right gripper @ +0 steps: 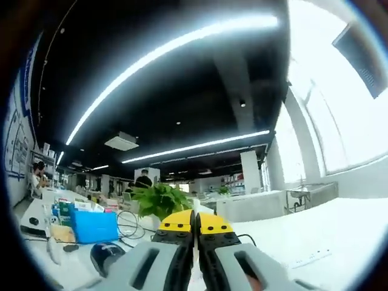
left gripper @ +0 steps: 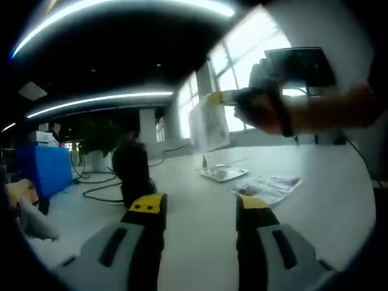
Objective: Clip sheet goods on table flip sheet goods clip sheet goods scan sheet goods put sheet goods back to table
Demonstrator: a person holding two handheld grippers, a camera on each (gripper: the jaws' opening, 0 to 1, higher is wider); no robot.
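A: Your left gripper, lower centre of the left gripper view: grey jaws, yellow tips, spread apart with bare white table between. State of the right one?

B: Your right gripper has its yellow tips pressed together, low centre of its own view. In the left gripper view it sits upper right, your hand wrapped around it, arm level, pinching a thin clear sheet that hangs limp.

A: More sheets?

B: Glossy flat packets lie on the table, right of centre, well beyond your left tips.
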